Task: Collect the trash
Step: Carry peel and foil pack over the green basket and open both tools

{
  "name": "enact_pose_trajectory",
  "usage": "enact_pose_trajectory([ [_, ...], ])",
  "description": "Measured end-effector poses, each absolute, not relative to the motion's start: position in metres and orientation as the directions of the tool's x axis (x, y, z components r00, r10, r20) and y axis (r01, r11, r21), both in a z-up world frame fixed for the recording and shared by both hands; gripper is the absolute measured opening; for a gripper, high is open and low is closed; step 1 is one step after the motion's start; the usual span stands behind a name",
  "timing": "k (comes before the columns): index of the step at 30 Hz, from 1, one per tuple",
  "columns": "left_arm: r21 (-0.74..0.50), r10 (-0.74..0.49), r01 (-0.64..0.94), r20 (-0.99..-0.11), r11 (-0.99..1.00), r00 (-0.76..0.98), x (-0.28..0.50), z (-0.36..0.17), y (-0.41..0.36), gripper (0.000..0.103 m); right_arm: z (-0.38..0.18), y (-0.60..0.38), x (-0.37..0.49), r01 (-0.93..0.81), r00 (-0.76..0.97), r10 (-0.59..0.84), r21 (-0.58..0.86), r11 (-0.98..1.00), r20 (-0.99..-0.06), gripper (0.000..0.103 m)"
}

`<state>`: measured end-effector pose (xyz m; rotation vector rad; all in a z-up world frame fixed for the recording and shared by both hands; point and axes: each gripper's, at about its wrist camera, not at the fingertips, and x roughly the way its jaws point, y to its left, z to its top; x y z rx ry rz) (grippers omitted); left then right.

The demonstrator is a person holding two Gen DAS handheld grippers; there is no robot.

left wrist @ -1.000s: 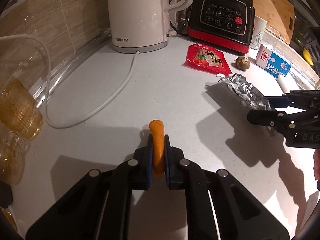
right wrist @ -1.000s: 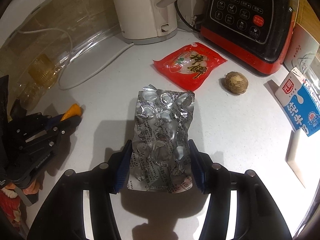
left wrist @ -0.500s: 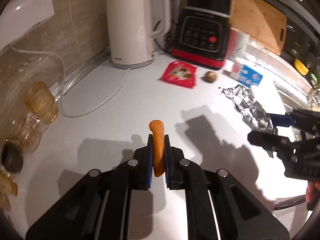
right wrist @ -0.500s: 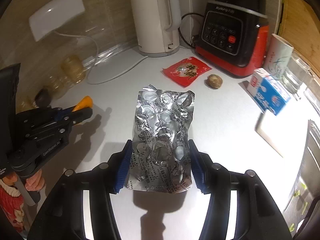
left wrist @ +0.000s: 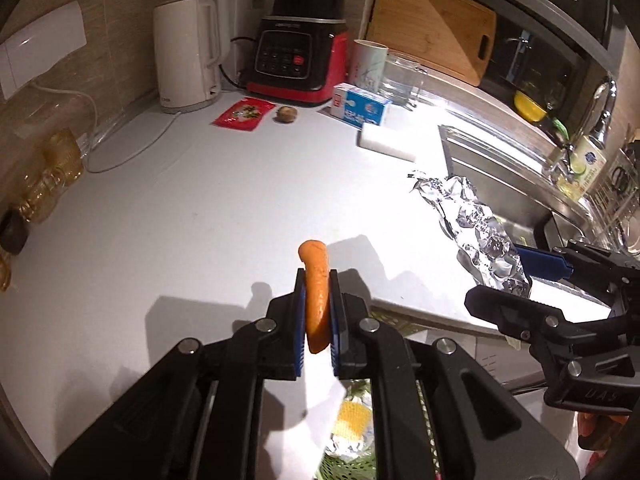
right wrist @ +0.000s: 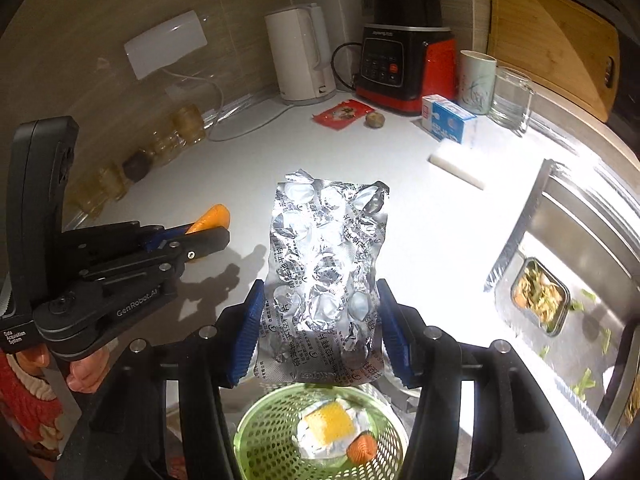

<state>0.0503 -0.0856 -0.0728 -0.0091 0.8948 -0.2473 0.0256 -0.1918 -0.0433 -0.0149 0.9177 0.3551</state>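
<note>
My left gripper (left wrist: 318, 300) is shut on an orange carrot piece (left wrist: 316, 280), held in the air over the counter's front edge; it also shows in the right wrist view (right wrist: 210, 218). My right gripper (right wrist: 320, 320) is shut on a crumpled silver blister pack (right wrist: 326, 264), seen from the side in the left wrist view (left wrist: 476, 224). A green perforated basket (right wrist: 260, 440) sits below the counter edge under both grippers, holding foil, a yellow piece and an orange scrap. A red snack wrapper (left wrist: 242, 114) and a brown nut-like lump (left wrist: 287, 114) lie near the back.
White kettle (left wrist: 188, 68) with its cord, red-black blender (left wrist: 300, 60), blue-white milk carton (left wrist: 362, 108), mug and glass stand along the back. A white sponge block (left wrist: 386, 146) lies by the steel sink (right wrist: 568, 264), which holds a food container. Amber glasses (left wrist: 48, 176) line the left.
Both grippers have pulled back and up from the counter with their loads. The counter edge and the green basket below have come into view.
</note>
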Motion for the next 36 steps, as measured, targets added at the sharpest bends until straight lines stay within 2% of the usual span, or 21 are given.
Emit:
enact_pose_trajectory([
  [9,-0.128,-0.249,0.251,-0.802,0.960,0.542,-0.029,-0.091,-0.145,0.009,-0.060,-0.242,-0.064,-0.270,0.534,0.279,0.152,0.951,-0.798,0.055],
  [21,-0.195,-0.258,0.214,-0.912,0.957,0.319,-0.072,-0.215,-0.171,0.010,-0.123,-0.268,-0.119,-0.268,0.436,0.272,0.165,0.949,-0.858,0.055],
  [25,-0.196,-0.247,0.198,-0.928,0.960,0.278,-0.076,-0.239,-0.174,0.012,-0.138,-0.267,-0.124,-0.278,0.401,0.277,0.172,0.945,-0.873,0.055],
  [27,-0.204,-0.253,0.199,-0.930,0.959,0.268,-0.077,-0.243,-0.175,0.014,-0.143,-0.266,-0.125,-0.280,0.389,0.276,0.173,0.944,-0.879,0.056],
  [28,-0.203,-0.252,0.199,-0.931,0.959,0.263,-0.078,-0.244,-0.176,0.020,-0.145,-0.266,-0.125,-0.280,0.384,0.278,0.175,0.944,-0.880,0.056],
  [29,-0.200,-0.248,0.197,-0.933,0.960,0.262,-0.078,-0.244,-0.177,0.031,-0.146,-0.265,-0.125,-0.281,0.381,0.279,0.177,0.943,-0.882,0.056],
  [31,-0.191,-0.240,0.194,-0.932,0.962,0.272,-0.077,-0.241,-0.178,0.039,-0.148,-0.265,-0.124,-0.281,0.378,0.280,0.179,0.943,-0.883,0.056],
  [36,-0.183,-0.237,0.204,-0.930,0.962,0.282,-0.075,-0.232,-0.176,0.047,-0.147,-0.268,-0.120,-0.282,0.378,0.284,0.182,0.942,-0.881,0.056],
])
